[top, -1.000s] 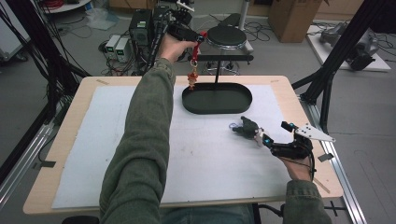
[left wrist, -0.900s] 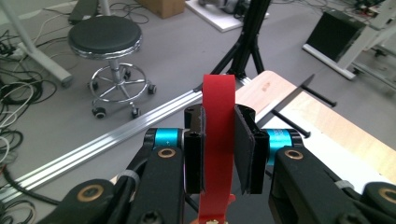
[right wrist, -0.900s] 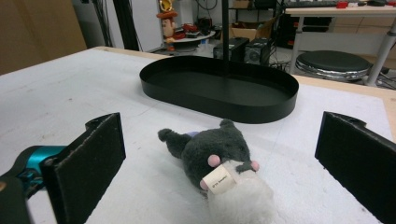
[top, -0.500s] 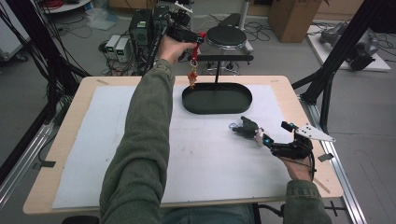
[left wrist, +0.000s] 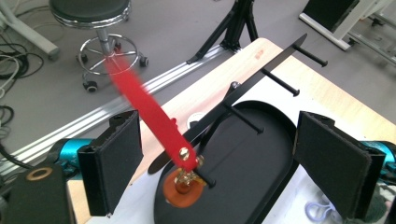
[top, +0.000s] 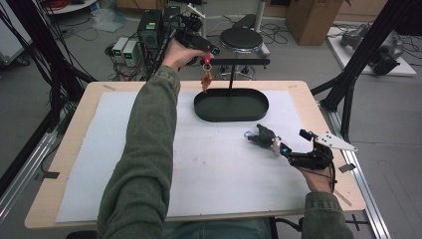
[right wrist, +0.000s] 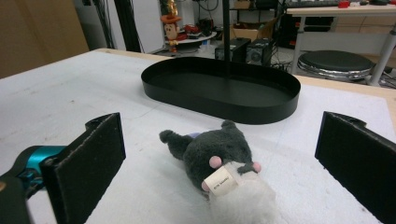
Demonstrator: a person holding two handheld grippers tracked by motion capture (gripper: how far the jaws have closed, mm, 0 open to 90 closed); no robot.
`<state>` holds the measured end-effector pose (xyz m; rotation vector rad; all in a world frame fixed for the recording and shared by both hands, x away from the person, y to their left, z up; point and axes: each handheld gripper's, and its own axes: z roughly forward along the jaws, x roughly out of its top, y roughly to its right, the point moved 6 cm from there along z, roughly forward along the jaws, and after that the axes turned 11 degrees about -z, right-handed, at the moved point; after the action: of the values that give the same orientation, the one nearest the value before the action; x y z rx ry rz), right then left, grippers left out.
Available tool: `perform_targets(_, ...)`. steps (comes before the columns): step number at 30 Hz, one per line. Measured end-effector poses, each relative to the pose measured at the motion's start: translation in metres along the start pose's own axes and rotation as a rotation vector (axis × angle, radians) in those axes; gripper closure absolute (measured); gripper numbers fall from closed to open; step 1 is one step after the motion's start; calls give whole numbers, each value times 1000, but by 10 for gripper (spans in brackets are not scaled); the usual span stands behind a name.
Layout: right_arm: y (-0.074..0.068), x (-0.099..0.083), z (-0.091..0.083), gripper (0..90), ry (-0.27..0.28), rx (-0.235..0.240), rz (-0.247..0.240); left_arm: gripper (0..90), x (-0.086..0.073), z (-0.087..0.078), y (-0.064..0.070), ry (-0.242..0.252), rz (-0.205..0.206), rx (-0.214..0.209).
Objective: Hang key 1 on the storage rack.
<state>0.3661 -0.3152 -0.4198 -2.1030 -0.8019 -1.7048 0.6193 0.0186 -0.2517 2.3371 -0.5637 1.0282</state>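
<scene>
The left gripper (top: 201,46) is held up over the far end of the table (top: 74,124), its jaws standing wide apart and clamped on nothing — between them, in the left gripper view, hangs a red-strapped keychain (left wrist: 161,128), its strap slanting up past the left jaw and touching neither pad. The keychain's ring sits on one peg of the black hanging rack (left wrist: 261,77), and its orange charm (left wrist: 183,193) dangles just above the black oval tray (left wrist: 254,154) at the rack's foot; as far as can be seen, that tray has only the rack's post in it. The right gripper (top: 293,154) lies low near the table's right edge, jaws likewise spread wide and gripping nothing. Between those jaws and just ahead of them lies a grey plush toy (right wrist: 219,163) on the white mat (right wrist: 70,98), its paper label (right wrist: 222,181) facing the camera, apart from both pads; the tray (right wrist: 219,88) lies beyond it.
</scene>
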Motion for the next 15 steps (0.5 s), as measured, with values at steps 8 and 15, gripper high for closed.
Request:
perform_targets(8,-2,1,1,5,-1,1,-4,157,-19,-27,-7,56,57,-56)
perform_targets(15,-2,1,2,4,-1,2,-3,127,-32,-53,-3,105,94,-94)
